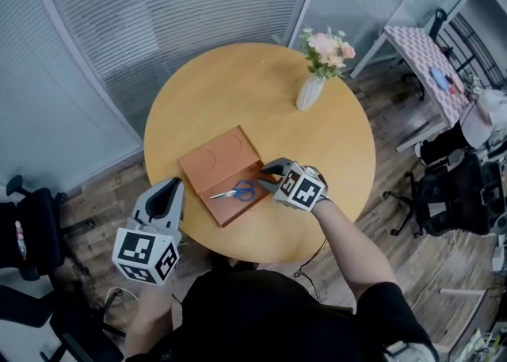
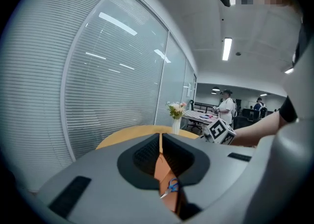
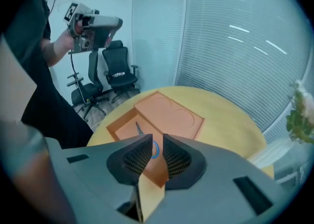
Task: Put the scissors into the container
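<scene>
The blue-handled scissors (image 1: 236, 192) lie flat inside the open compartment of the orange container (image 1: 218, 161), near the front of the round wooden table (image 1: 317, 146). My right gripper (image 1: 265, 177) hovers at the container's right edge, just beyond the scissors' handles, jaws open with nothing between them. In the right gripper view the scissors (image 3: 139, 130) show past the parted jaws (image 3: 157, 138). My left gripper (image 1: 173, 186) hangs off the table's front left edge, tips together and empty. Its own view looks along the container (image 2: 162, 169) to the scissors (image 2: 171, 186).
A white vase with pink flowers (image 1: 310, 91) stands at the table's far right. Black office chairs (image 1: 24, 234) sit on the floor to the left, more chairs (image 1: 444, 194) to the right. Glass walls with blinds stand behind the table.
</scene>
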`<state>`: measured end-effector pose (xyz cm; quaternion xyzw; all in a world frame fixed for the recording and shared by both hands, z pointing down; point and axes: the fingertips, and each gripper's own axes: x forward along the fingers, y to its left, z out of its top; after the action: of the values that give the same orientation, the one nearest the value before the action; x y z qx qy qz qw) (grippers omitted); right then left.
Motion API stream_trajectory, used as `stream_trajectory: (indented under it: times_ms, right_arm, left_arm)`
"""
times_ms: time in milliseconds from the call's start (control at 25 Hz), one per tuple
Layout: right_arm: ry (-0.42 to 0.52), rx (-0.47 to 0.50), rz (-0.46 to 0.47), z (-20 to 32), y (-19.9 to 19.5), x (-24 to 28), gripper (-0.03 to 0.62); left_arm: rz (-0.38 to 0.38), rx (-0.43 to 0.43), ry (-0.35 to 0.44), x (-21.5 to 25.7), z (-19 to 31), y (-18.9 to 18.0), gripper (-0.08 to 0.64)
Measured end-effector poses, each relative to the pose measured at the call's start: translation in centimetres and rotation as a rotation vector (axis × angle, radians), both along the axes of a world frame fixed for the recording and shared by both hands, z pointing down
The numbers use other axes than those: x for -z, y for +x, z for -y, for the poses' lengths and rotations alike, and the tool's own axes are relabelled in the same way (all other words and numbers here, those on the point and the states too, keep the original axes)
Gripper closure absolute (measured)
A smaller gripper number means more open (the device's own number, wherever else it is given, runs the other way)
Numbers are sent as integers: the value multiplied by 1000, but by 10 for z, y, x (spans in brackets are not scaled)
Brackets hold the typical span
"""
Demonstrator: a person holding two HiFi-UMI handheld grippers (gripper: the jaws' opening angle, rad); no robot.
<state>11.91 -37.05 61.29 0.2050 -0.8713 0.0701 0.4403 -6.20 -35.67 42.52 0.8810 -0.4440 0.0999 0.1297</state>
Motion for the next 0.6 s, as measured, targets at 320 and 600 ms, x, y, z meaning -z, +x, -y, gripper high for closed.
stream_trajectory:
  times_ms: [320, 600]
  right_arm:
    - [155, -252, 379, -7, 9, 105, 538]
    - [299, -386, 725, -23, 25, 198, 554]
  left_arm:
    - [-7, -70, 68, 29, 14, 32, 532]
    - [6, -116, 130, 57, 21, 52, 532]
